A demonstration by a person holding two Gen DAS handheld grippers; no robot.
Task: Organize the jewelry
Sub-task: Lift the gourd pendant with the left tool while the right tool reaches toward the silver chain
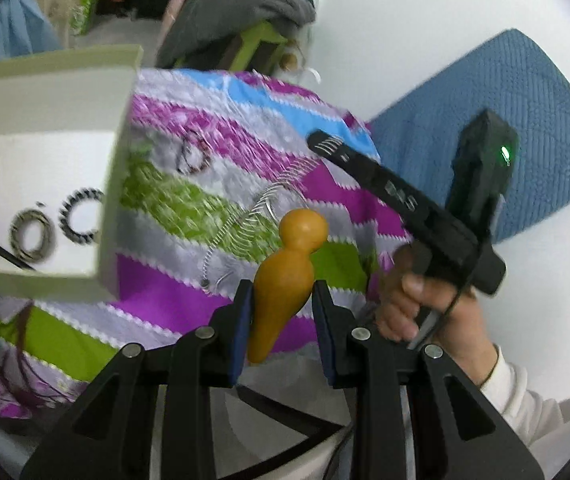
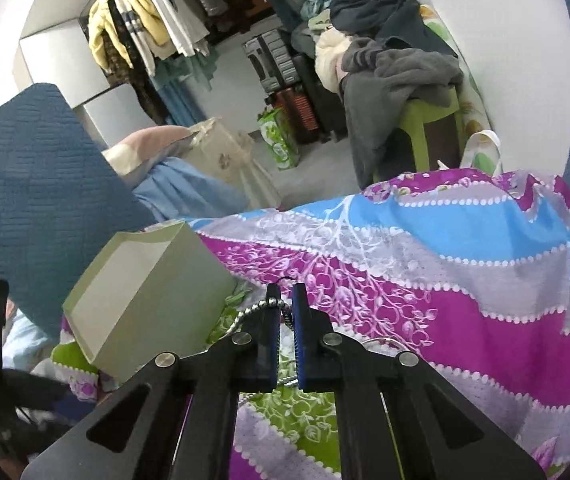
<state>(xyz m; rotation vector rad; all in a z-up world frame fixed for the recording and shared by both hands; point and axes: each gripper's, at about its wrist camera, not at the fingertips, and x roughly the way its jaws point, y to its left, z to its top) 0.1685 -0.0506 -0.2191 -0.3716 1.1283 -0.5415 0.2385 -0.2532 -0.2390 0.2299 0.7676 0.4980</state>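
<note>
Left gripper [image 1: 281, 300] jaws part-open, gripping; right gripper [image 2: 285, 300] jaws clamped.

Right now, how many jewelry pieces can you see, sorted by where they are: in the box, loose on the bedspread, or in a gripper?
In the box: 2 ring-shaped bracelets, one grey, one black-and-white
Loose on the bedspread: 1 dark beaded bracelet
In the right gripper: 1 silver beaded chain
Total: 4
Other items at the box's left edge are too blurred to count.

Box [image 2: 145, 296] wall blocks left; patterned bedspread [image 2: 465, 280] open right of it.
</note>
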